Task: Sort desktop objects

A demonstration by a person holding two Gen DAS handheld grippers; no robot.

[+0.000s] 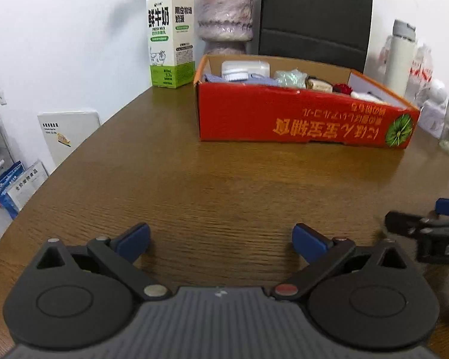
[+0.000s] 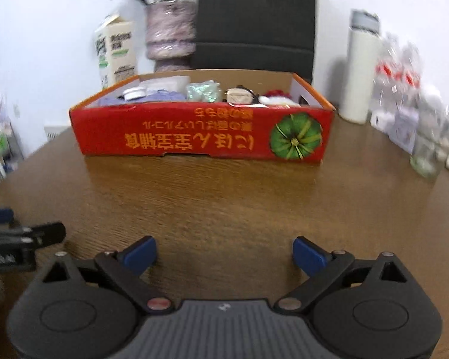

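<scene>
Milk carton point(image 1: 170, 37) stood at table point(image 1: 209, 185) far edge, mottled vase point(image 1: 225, 18) beside it. Black chair back point(image 1: 315, 15) behind. White bottle point(image 1: 401, 56) right, near blurred, possibly plastic-wrapped clutter point(image 2: 404, 74).

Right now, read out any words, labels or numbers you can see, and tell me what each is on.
"鲜牛奶" and "FRESH MILK": white and green milk carton.
"3.3": same carton's green base; remaining print too small.
Orange characters, printed upside down: red cardboard box; not reliably readable.
White board on the floor: print too small.
</scene>
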